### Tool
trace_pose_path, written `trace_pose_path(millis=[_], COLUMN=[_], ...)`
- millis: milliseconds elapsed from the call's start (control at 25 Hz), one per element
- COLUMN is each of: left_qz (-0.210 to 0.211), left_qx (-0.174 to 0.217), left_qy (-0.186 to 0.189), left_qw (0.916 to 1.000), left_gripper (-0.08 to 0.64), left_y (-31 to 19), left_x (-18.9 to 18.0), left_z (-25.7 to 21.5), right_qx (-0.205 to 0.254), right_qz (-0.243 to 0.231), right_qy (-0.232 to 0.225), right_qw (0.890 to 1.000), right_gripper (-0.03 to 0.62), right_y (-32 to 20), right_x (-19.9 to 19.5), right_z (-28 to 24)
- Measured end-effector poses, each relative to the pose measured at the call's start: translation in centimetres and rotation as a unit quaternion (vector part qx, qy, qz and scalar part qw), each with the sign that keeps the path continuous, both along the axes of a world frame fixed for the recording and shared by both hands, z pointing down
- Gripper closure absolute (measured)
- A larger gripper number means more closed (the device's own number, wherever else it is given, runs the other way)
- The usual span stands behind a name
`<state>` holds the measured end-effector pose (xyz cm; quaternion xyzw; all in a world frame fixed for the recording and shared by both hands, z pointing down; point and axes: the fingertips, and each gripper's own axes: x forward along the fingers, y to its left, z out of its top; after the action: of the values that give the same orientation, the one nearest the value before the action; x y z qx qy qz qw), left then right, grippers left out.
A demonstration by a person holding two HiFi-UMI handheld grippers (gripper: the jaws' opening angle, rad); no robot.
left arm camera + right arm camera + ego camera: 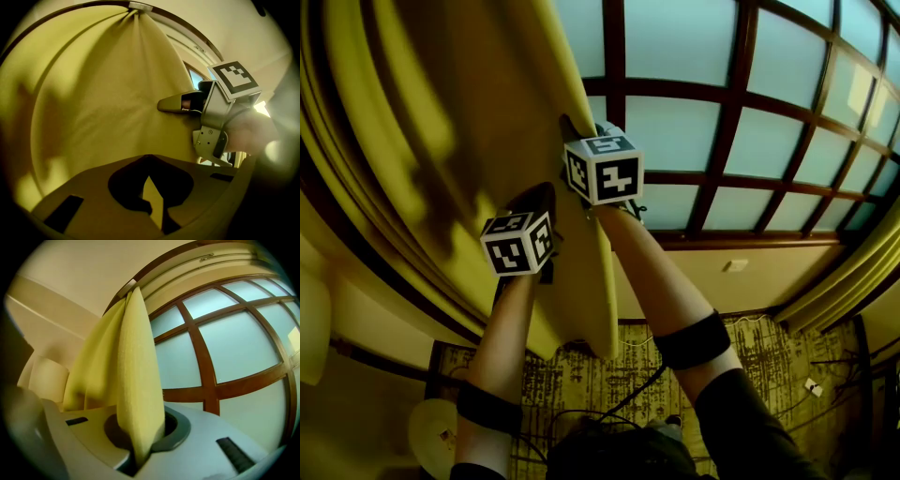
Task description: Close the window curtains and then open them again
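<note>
A yellow curtain (441, 141) hangs over the left half of the window (694, 131), whose frosted panes sit in a dark wooden grid. My right gripper (574, 129) is shut on the curtain's leading edge, and in the right gripper view a fold of the fabric (138, 394) is pinched between its jaws (139, 453). My left gripper (538, 199) sits lower and further left, shut on the same curtain. In the left gripper view a sliver of cloth (153, 199) shows between its jaws. That view also shows the right gripper (169, 104) against the curtain (93, 108).
A second yellow curtain (848, 277) is bunched at the window's right side. Below are a patterned carpet (581, 375) with cables on it and a cream lampshade (431, 433). A pale lampshade (47, 378) stands left of the curtain in the right gripper view.
</note>
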<state>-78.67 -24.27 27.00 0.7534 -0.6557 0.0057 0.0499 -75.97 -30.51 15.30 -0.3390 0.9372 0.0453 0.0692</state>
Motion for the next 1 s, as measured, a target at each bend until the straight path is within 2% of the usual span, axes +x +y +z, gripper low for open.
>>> trace_pose_path(millis=[360, 520, 680, 1000], left_qz=[0.013, 0.048, 0.065, 0.059], left_qx=[-0.009, -0.007, -0.009, 0.003], left_qy=[-0.005, -0.008, -0.007, -0.010], left_qw=[0.9999, 0.9988, 0.9978, 0.9982], left_gripper=[0.560, 0.560, 0.560, 0.560], left_y=[-2.8, -4.0, -4.3, -5.3], left_x=[9.6, 16.0, 21.9, 28.4], left_z=[0.3, 0.3, -0.1, -0.6], right_qx=[-0.017, 0.000, 0.016, -0.007], right_qz=[0.039, 0.045, 0.046, 0.044], right_qy=[-0.027, -0.018, -0.016, -0.043], right_qw=[0.999, 0.999, 0.999, 0.998], right_gripper=[0.574, 0.572, 0.572, 0.574], right_y=[-3.6, -3.9, -4.4, -6.0], right_x=[12.0, 16.8, 21.3, 29.9], right_z=[0.1, -0.5, -1.3, -1.6])
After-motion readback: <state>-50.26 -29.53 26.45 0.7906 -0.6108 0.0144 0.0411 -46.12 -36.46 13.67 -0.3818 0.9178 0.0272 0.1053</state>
